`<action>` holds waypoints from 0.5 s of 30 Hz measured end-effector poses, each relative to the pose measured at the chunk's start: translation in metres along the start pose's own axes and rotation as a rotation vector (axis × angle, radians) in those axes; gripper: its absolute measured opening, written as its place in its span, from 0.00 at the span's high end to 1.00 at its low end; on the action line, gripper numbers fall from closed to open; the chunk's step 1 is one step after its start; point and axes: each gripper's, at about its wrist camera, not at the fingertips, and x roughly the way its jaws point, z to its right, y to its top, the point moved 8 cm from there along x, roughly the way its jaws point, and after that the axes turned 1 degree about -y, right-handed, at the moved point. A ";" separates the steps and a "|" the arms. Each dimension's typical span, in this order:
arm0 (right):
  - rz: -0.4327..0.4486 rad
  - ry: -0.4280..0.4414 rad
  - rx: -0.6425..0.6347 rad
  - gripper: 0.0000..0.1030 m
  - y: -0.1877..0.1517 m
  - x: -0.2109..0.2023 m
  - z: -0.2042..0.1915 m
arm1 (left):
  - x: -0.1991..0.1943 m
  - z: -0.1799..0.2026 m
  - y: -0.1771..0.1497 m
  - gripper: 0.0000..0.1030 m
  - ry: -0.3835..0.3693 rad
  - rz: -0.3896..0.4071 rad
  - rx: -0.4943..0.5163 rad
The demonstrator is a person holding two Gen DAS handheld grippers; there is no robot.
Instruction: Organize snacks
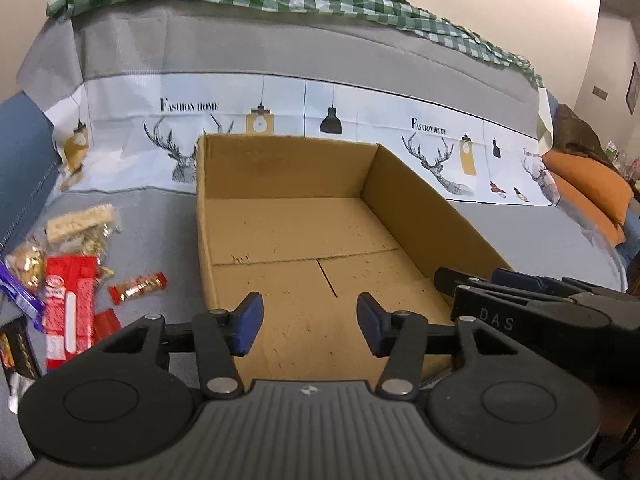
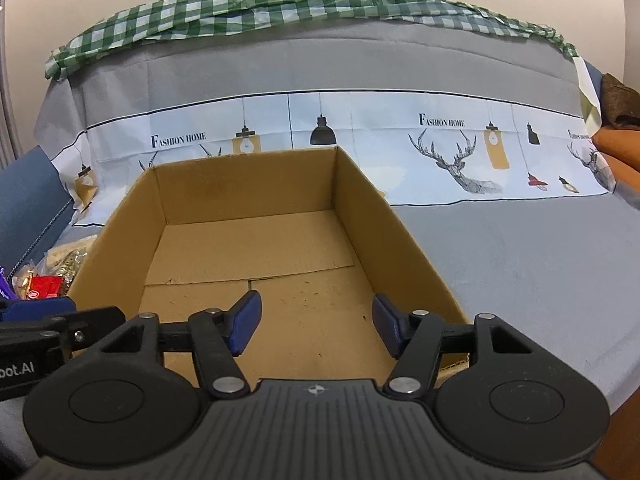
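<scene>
An open, empty cardboard box [image 1: 408, 208] [image 2: 132, 216] sits on a grey-covered sofa seat. Left of it lie several snacks: a long red packet [image 1: 70, 308], a small red and gold bar [image 1: 138, 287], a pale cereal bar [image 1: 80, 224], a gold-wrapped sweet [image 1: 26, 266] and a purple wrapper [image 1: 20, 296]. My left gripper [image 1: 310, 322] hovers over the box's near edge, jaws apart with nothing between them. My right gripper [image 2: 316, 326] hangs beside it over the same edge, jaws likewise apart and bare. Each gripper shows at the edge of the other's view.
The sofa back carries a printed cloth [image 2: 360, 136] with deer and lamps, and a green checked cloth [image 2: 280, 4] on top. An orange cushion [image 1: 588, 184] lies at the far right. Grey seat [image 2: 540, 264] stretches right of the box.
</scene>
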 end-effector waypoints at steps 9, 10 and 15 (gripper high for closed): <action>-0.006 0.006 -0.012 0.35 -0.001 0.001 -0.003 | 0.000 0.004 -0.001 0.58 0.014 0.024 0.036; -0.007 0.009 -0.010 0.35 -0.001 0.001 -0.003 | 0.000 0.005 -0.001 0.59 0.014 0.034 0.042; -0.005 0.008 -0.020 0.35 0.000 0.000 -0.002 | 0.001 0.006 -0.002 0.66 0.022 0.036 0.059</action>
